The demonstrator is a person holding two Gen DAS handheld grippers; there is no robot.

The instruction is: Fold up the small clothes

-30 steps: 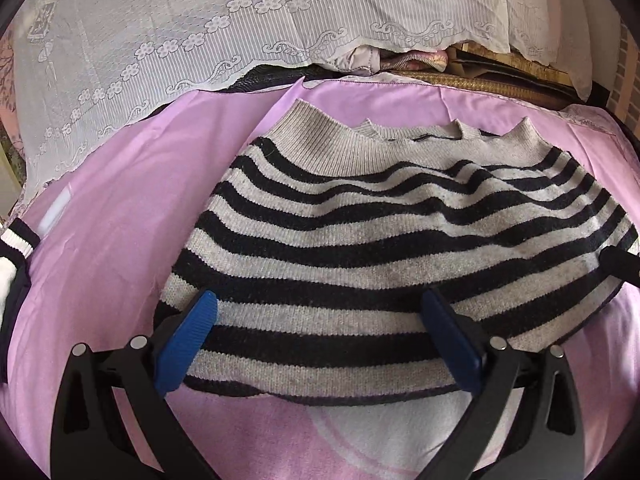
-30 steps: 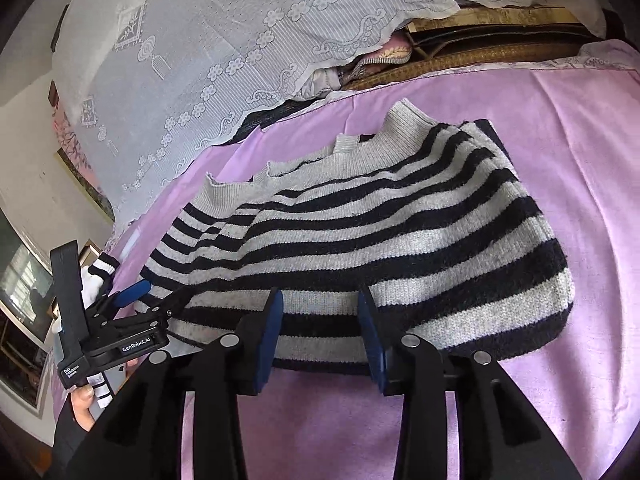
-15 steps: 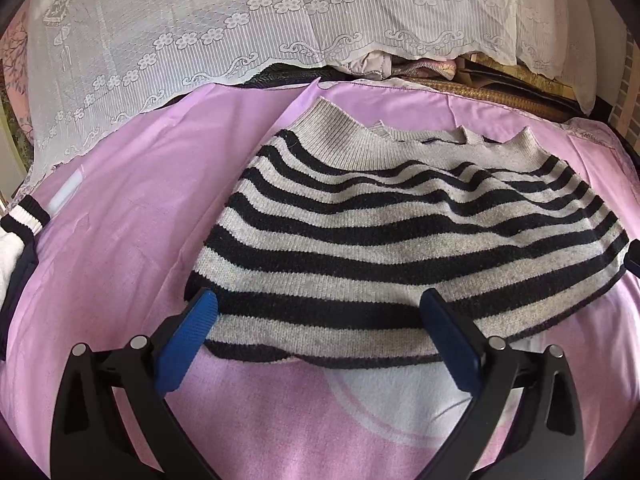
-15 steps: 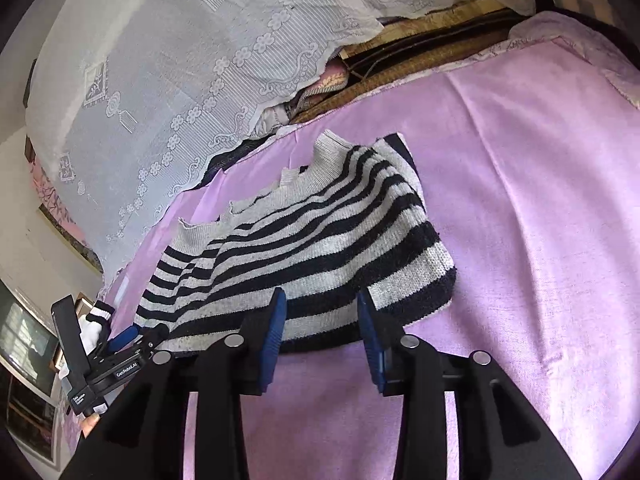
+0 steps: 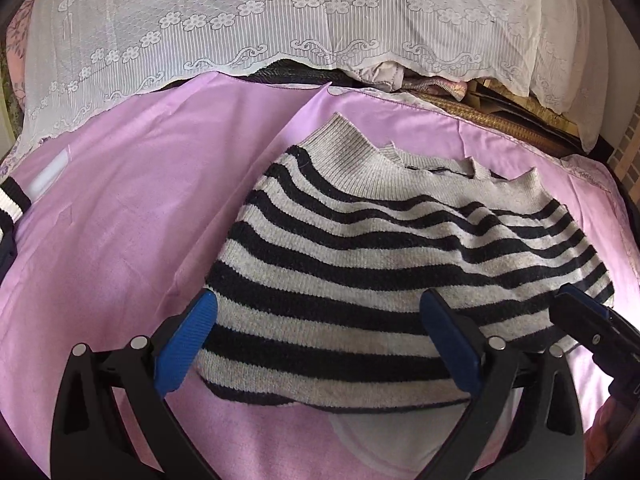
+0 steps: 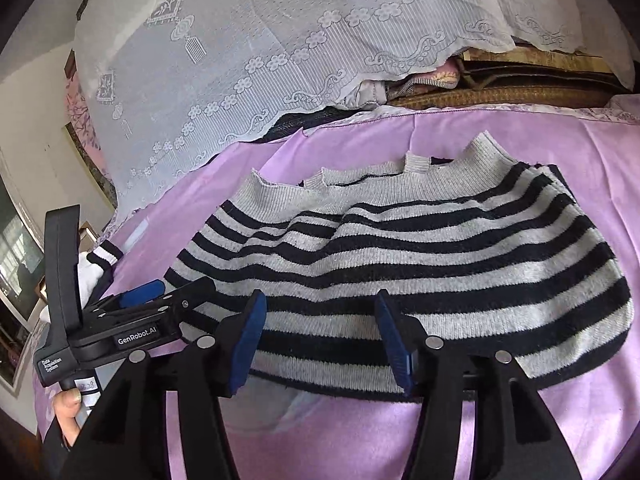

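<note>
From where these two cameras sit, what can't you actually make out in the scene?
- Near hem of the striped sweater: in both wrist views, partly covered by the gripper fingers in front.
- Sleeves: hidden in both views; the sweater is folded over them.
- Black and white garment: cut off by the left edge in the left view, half hidden behind the left gripper in the right view.
- Pile under the lace cloth: mostly covered.

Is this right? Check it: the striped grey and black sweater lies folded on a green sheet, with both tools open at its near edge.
Not quite. The sheet is pink-lilac, not green, as the right wrist view shows. The rest holds: the striped grey and black sweater lies folded on it, and the left tool and right tool are both open at its near edge, the right one's jaws having just been opening, pads clear of the knit.
</note>
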